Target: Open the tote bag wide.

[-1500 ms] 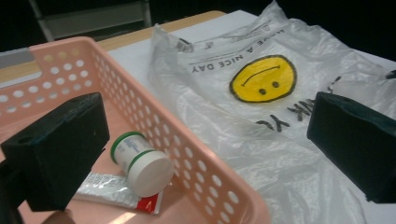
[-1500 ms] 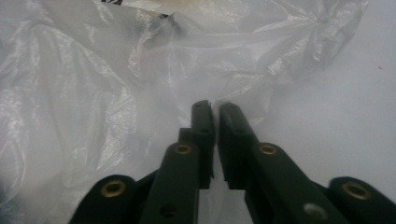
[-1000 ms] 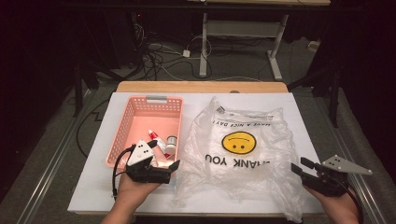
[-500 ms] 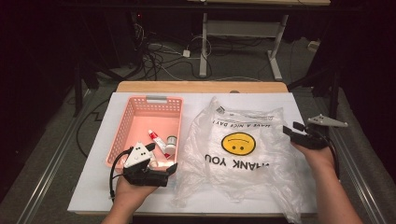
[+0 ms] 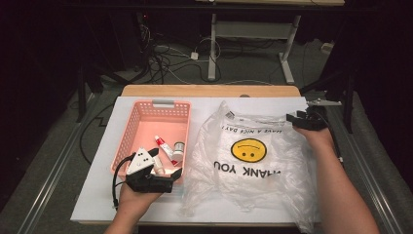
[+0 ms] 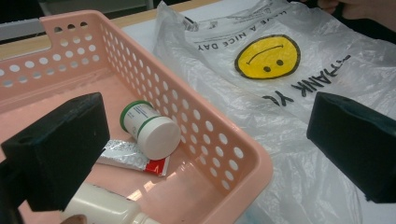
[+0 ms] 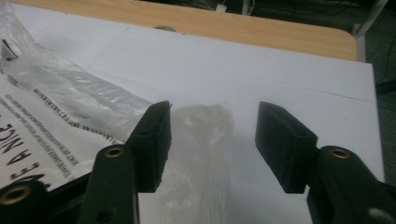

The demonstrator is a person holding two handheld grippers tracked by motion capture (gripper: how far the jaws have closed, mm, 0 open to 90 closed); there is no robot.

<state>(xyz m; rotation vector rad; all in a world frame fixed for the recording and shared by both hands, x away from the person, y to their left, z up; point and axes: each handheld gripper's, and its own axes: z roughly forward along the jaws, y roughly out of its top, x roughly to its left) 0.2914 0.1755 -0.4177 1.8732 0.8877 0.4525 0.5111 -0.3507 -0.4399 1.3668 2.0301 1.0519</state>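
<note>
Our right claw [image 5: 298, 118] straddles the bag [image 5: 253, 165] handle, jaws apart, ready to pinch; our left claw [image 5: 168, 165] waits open over the basket [image 5: 127, 130].

We hold our left gripper [image 5: 163, 171] low with jaws wide apart; our right gripper [image 5: 295, 118] is stretched forward, jaws parted, gripping nothing.

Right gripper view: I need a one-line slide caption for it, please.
Open right gripper poised over a handle of the clear plastic bag on the white table cover.
</note>
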